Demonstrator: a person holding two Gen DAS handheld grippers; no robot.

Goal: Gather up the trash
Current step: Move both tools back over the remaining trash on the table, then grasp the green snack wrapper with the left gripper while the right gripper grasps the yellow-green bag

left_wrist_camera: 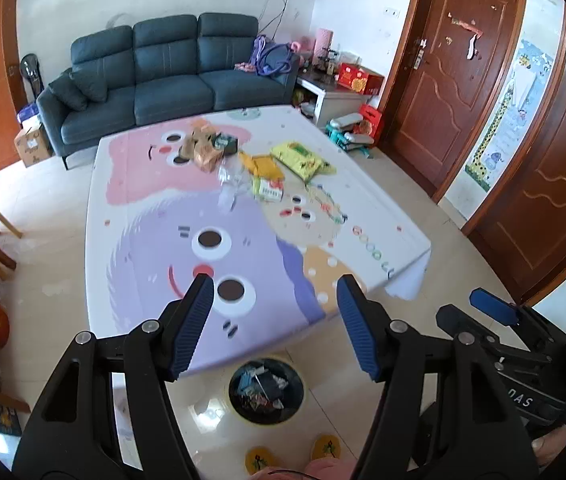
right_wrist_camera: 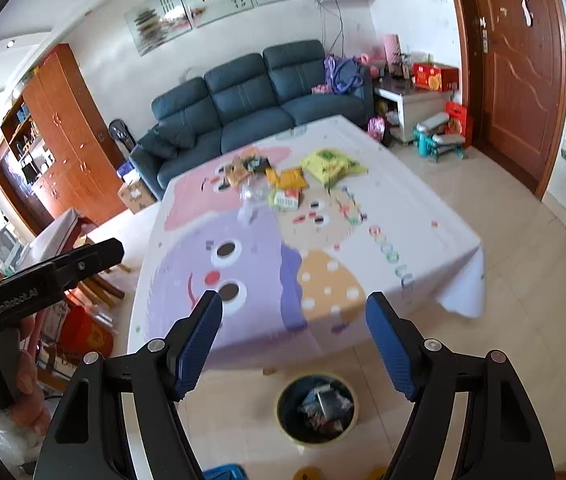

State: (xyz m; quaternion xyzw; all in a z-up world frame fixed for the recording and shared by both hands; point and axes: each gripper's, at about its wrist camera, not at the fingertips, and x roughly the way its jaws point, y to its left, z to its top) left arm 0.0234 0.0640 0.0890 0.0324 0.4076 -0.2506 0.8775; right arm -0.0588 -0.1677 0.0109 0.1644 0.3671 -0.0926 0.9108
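1. Left claw (left_wrist_camera: 273,284): wide apart, nothing between the blue pads, held above the near edge of the tabletop (left_wrist_camera: 143,248).
2. Right claw (right_wrist_camera: 295,300): likewise spread wide and holding nothing, raised over the near edge of the same tabletop; seen from the left wrist view as a dark shape off to the right of the left claw.
3. Trash bin (left_wrist_camera: 267,390): on the floor just below and slightly behind the left claw's tips, close against the near side of the tabletop; black liner, yellow rim, wrappers already inside. Same bin (right_wrist_camera: 317,408) directly beneath the gap of the right claw.
4. Trash pile, well ahead of both claws on the far half of the cartoon-print cloth: brown paper bags (left_wrist_camera: 203,148), a crumpled clear plastic bag (left_wrist_camera: 233,178), an orange packet (left_wrist_camera: 263,164), a yellow-green packet (left_wrist_camera: 303,158), a small box with a barcode label (left_wrist_camera: 269,190).
5. Sofa (left_wrist_camera: 167,80) beyond the tabletop, far ahead of the claws.
6. Hand (right_wrist_camera: 23,380) gripping the left tool's handle, at the left of the right claw.
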